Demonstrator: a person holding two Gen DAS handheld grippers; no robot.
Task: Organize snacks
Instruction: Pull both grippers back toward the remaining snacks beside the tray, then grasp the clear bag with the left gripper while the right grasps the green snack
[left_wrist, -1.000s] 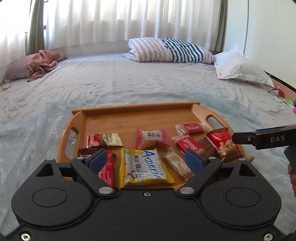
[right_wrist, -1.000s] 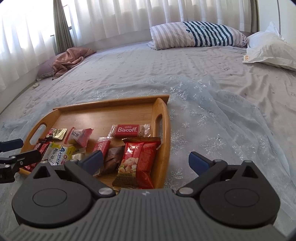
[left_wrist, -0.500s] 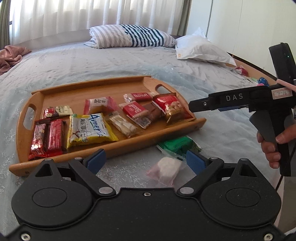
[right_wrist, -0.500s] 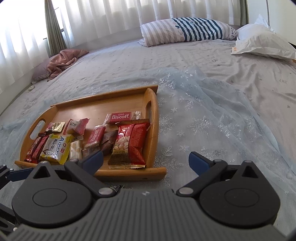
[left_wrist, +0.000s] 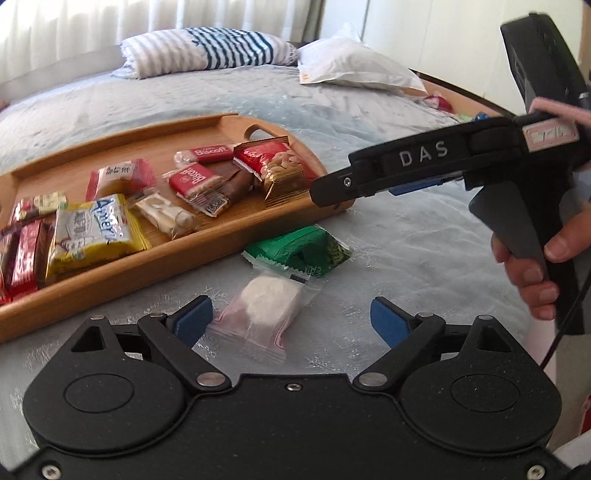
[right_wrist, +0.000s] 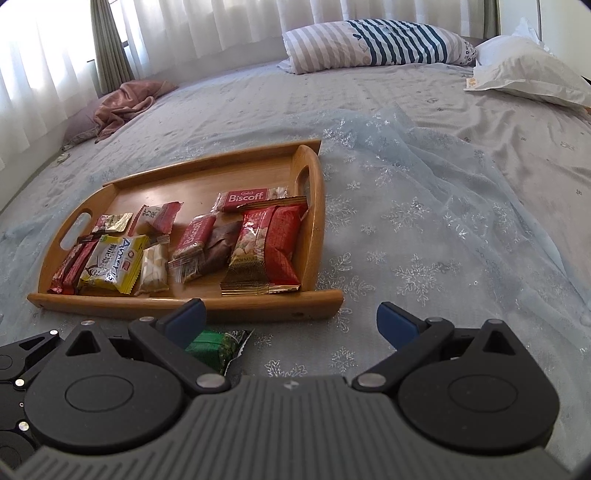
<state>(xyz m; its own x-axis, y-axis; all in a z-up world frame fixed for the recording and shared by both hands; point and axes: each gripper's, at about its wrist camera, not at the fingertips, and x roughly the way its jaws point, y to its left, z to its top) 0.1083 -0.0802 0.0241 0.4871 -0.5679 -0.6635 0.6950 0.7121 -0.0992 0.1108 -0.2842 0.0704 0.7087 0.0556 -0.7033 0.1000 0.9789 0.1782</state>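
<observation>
Snacks mostly fill the wooden tray (left_wrist: 236, 236); a clear-wrapped white sweet (left_wrist: 264, 306) and green packet (left_wrist: 303, 251) remain on the bed. Left gripper (left_wrist: 291, 319) has descended over the sweet, fingers closing, not yet touching. Right gripper (right_wrist: 290, 325) released.
</observation>
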